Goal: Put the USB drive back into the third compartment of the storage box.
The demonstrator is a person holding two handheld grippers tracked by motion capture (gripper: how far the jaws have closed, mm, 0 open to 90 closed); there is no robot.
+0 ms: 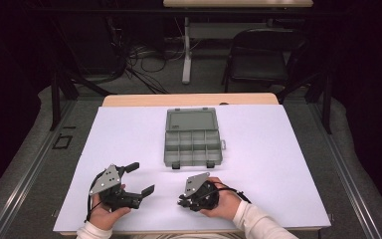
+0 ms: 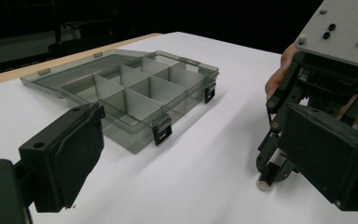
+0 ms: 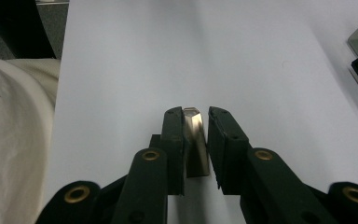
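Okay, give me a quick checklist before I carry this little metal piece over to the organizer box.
1. Right gripper closed on the metal piece: ok.
2. Piece seated squarely between the fingers: cannot tell.
3. Organizer box lid open: ok.
4. Compartments free of contents: ok, none visible.
5. Left gripper open and apart from the box: ok.
6. White table surface between gripper and box unobstructed: ok.

High view overhead, facing forward; gripper views low, close; organizer box (image 1: 192, 138) shared with left's.
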